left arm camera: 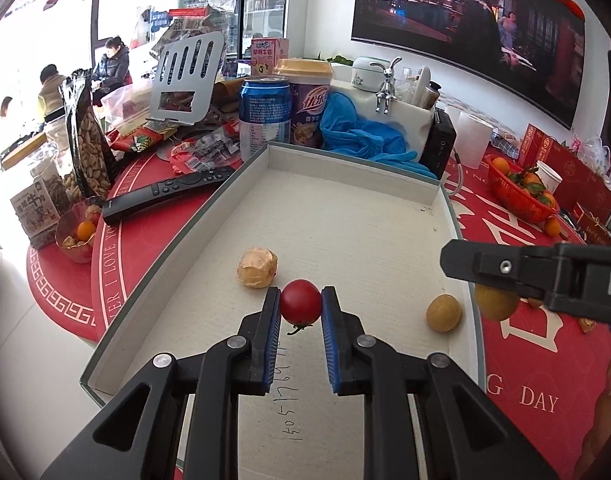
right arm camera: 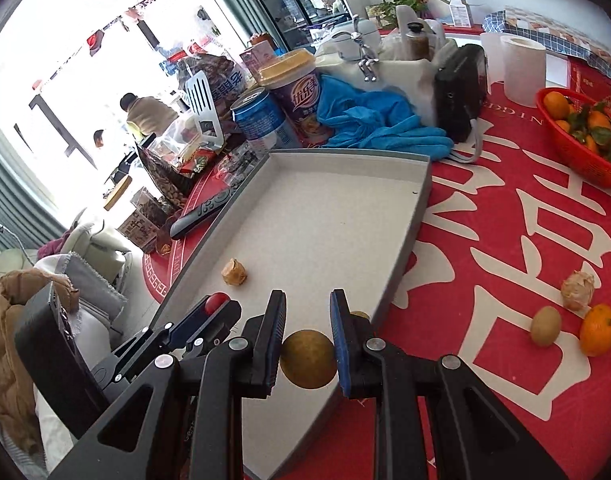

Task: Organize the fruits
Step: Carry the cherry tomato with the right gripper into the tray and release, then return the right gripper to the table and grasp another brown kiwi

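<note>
Left wrist view. A shallow grey tray [left arm camera: 177,248] was recorded on a red tablecloth [left arm camera: 145,236]. Inside it were noted a papery husked fruit [left arm camera: 257,267] and a small yellow-brown fruit [left arm camera: 444,313] near the right wall, the two well apart. The left gripper [left arm camera: 300,307] was found clamped on a cherry tomato [left arm camera: 300,305], held over the tray floor just in front of the husked fruit. The right gripper [left arm camera: 501,280] was seen entering from the right edge over the tray's right wall, a round yellow-brown fruit [left arm camera: 495,304] beneath its jaws. Behind the tray were listed a blue can [left arm camera: 265,116], a purple cup [left arm camera: 305,108], a blue cloth [left arm camera: 357,128] and a remote control [left arm camera: 167,194]. A red basket [left arm camera: 521,200] holding oranges was catalogued at the far right.

Right wrist view. The right gripper [right arm camera: 308,354] was found closed on the round yellow-brown fruit [right arm camera: 308,359], above the tray's [right arm camera: 421,204] near right corner. The left gripper [right arm camera: 209,316] was noted at lower left with the cherry tomato [right arm camera: 216,302] at its tips. The husked fruit [right arm camera: 234,272] lay in the tray. Outside it, on the tablecloth [right arm camera: 505,240], were entered a second husked fruit [right arm camera: 578,290], an egg-shaped brown fruit [right arm camera: 546,326] and an orange [right arm camera: 598,330], close together. The red basket [right arm camera: 585,164] of oranges stood behind them.
</note>
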Demonstrator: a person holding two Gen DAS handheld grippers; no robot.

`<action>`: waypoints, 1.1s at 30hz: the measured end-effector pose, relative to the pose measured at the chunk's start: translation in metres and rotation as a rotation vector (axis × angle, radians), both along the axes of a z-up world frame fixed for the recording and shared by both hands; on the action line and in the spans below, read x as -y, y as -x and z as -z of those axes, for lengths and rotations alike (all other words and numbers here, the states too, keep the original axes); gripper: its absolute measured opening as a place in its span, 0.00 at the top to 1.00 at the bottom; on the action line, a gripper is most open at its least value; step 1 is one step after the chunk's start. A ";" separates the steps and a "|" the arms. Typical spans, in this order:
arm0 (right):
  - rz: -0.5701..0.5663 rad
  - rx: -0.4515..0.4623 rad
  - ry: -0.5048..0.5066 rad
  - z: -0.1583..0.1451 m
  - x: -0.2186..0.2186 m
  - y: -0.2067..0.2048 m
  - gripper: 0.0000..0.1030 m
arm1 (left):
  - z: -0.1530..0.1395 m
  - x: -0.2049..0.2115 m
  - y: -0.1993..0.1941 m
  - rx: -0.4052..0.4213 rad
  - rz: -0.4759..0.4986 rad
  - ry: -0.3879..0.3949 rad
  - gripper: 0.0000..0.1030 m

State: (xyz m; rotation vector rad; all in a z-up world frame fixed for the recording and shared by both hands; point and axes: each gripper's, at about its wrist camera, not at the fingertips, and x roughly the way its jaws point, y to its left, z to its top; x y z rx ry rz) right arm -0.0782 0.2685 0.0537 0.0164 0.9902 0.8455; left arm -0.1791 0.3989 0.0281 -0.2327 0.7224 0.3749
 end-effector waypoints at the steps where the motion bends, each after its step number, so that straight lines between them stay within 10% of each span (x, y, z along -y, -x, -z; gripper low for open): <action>1: -0.005 0.002 0.012 0.001 -0.005 -0.001 0.77 | 0.002 -0.002 -0.001 -0.002 -0.004 0.003 0.79; 8: -0.027 0.012 0.073 0.013 -0.032 -0.001 0.77 | 0.006 -0.006 0.001 0.000 -0.021 0.014 0.77; 12: -0.036 0.002 0.080 0.015 -0.040 -0.002 0.77 | 0.005 -0.003 0.004 0.013 -0.031 -0.008 0.25; 15: -0.038 -0.010 0.089 0.015 -0.042 -0.003 0.71 | -0.003 0.004 0.010 0.059 -0.040 -0.065 0.22; 18: 0.002 0.025 0.076 0.008 -0.034 -0.004 0.03 | -0.007 0.012 0.012 0.083 -0.031 -0.106 0.21; 33: 0.280 0.056 0.067 -0.003 0.099 -0.017 0.01 | -0.009 0.032 0.011 0.124 0.067 -0.082 0.20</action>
